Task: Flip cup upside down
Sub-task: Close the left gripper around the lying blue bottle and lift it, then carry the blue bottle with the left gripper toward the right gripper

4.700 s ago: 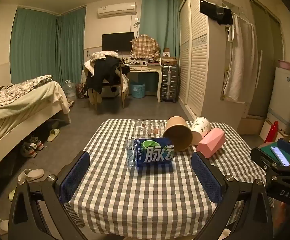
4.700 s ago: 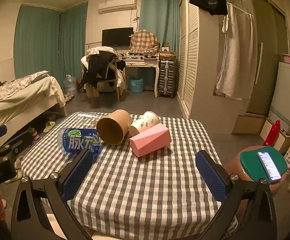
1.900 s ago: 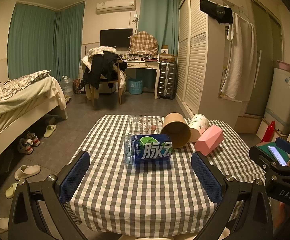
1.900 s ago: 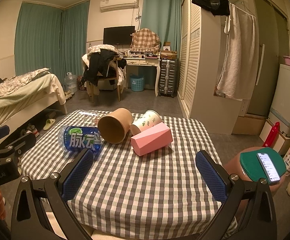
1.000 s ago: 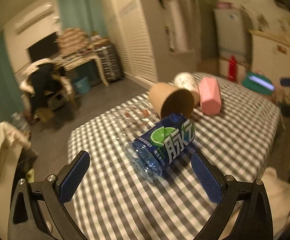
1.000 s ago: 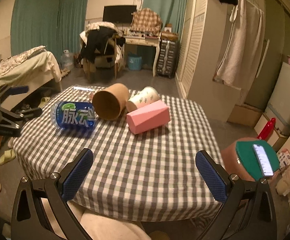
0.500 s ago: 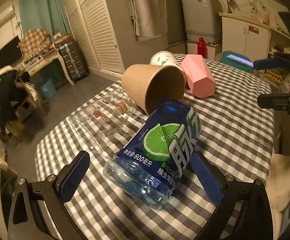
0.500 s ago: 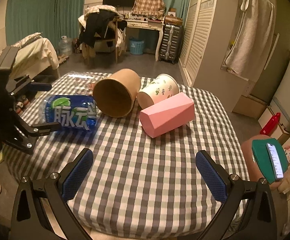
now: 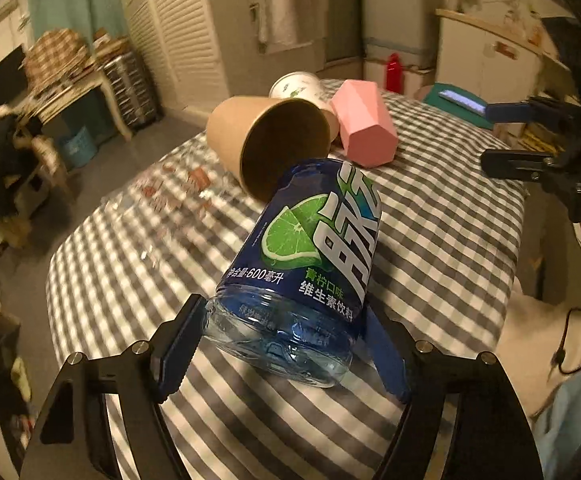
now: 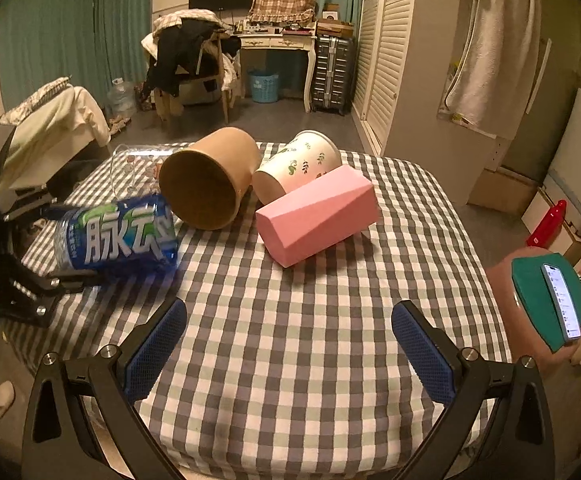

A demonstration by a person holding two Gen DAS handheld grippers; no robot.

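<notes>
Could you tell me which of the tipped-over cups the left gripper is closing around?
The blue cut-off bottle cup, with the lime label, sits between the left gripper fingers; the brown, white and pink cups lie beyond.

Glossy clear blue plastic cup with a slick printed label; matt brown paper cup; smooth matt pink faceted cup; grey-and-white checked cloth table cover (woven); gripper pads blue, finely textured
</notes>
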